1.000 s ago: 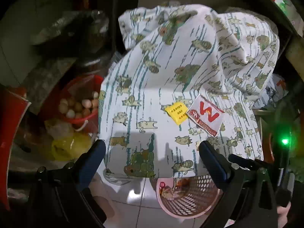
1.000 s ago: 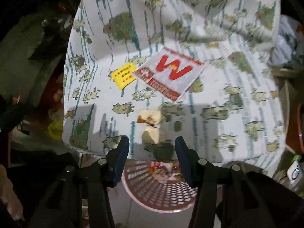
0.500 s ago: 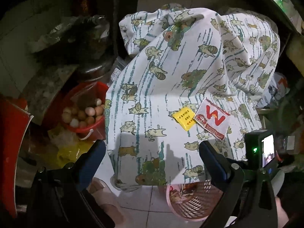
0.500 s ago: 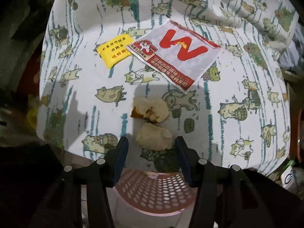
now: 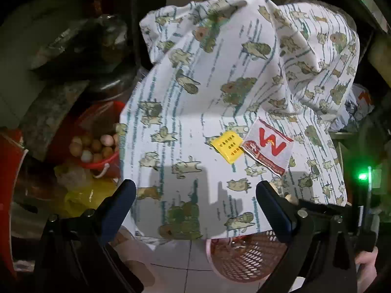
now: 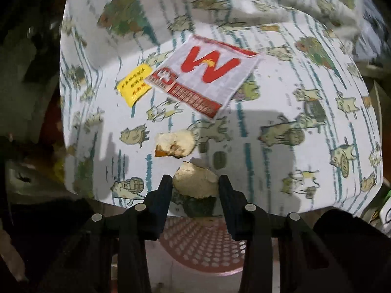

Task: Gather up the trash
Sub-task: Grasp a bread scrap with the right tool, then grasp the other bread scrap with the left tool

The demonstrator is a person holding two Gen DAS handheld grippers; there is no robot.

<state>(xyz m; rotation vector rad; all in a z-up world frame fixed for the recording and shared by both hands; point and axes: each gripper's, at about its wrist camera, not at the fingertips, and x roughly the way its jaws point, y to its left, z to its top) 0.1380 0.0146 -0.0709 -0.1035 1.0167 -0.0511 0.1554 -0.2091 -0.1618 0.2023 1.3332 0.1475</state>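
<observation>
Pale bread scrap (image 6: pixel 196 183) sat at the tabletop's (image 6: pixel 281 171) near edge (above a pink basket (image 6: pixel 200 246)), right gripper (image 6: pixel 195 188) jaws pinching it; left gripper (image 5: pixel 195 195) jaws were spread wide.

The left gripper (image 5: pixel 195 195) hangs with its jaws spread wide over a cat-print cloth (image 5: pixel 195 97) draped on a table. On the cloth lie a yellow packet (image 5: pixel 227 146) and, touching its right edge, a white wrapper (image 5: pixel 268 149) with a red W. Below the cloth's front edge sits a pink perforated basket (image 5: pixel 244 261) — partly hidden. To the left, a red bucket (image 5: pixel 107 161) holds eggs (image 5: pixel 92 146) — the right gripper's state cannot be made out here
</observation>
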